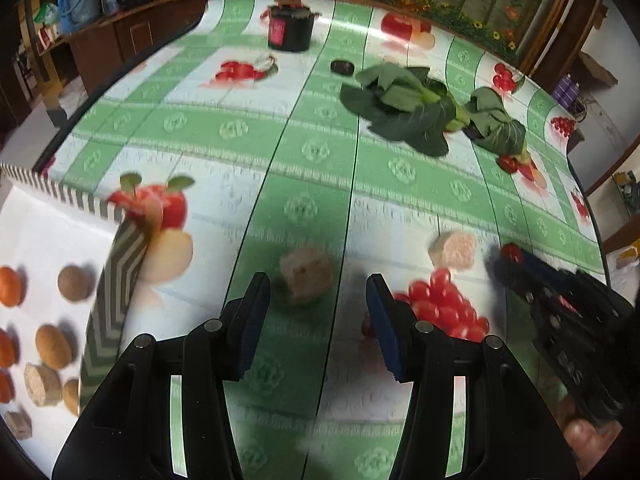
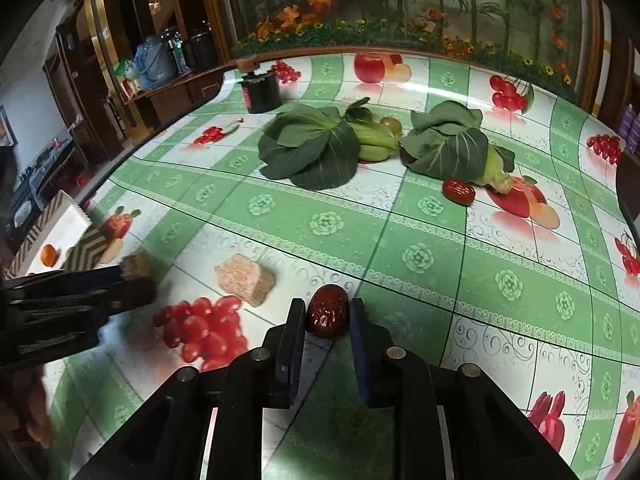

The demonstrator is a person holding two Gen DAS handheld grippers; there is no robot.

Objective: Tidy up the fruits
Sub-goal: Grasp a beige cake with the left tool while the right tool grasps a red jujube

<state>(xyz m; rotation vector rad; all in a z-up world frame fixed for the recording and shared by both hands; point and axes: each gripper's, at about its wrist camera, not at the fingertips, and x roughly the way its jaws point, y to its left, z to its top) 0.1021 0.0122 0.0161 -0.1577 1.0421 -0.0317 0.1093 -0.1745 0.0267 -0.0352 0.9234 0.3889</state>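
Observation:
My left gripper [image 1: 318,296] is open just above the table, with a brownish food block [image 1: 306,274] between and just beyond its fingertips. A second, pinkish block [image 1: 454,249] lies to the right; it also shows in the right wrist view [image 2: 245,279]. My right gripper [image 2: 326,314] is shut on a red jujube [image 2: 328,316], which also shows at its tip in the left wrist view [image 1: 512,253]. A white tray with a zigzag rim [image 1: 116,280] at the left holds oranges [image 1: 9,286], brown fruits [image 1: 74,283] and blocks [image 1: 40,384]. Another jujube [image 2: 459,191] lies by the greens.
Two bunches of leafy greens [image 2: 312,148] [image 2: 448,144] lie mid-table with a small round greenish fruit [image 2: 391,124] between them. A black jar [image 1: 290,26] stands at the far edge, and a small dark object [image 1: 342,67] lies near it. The tablecloth carries printed fruit pictures.

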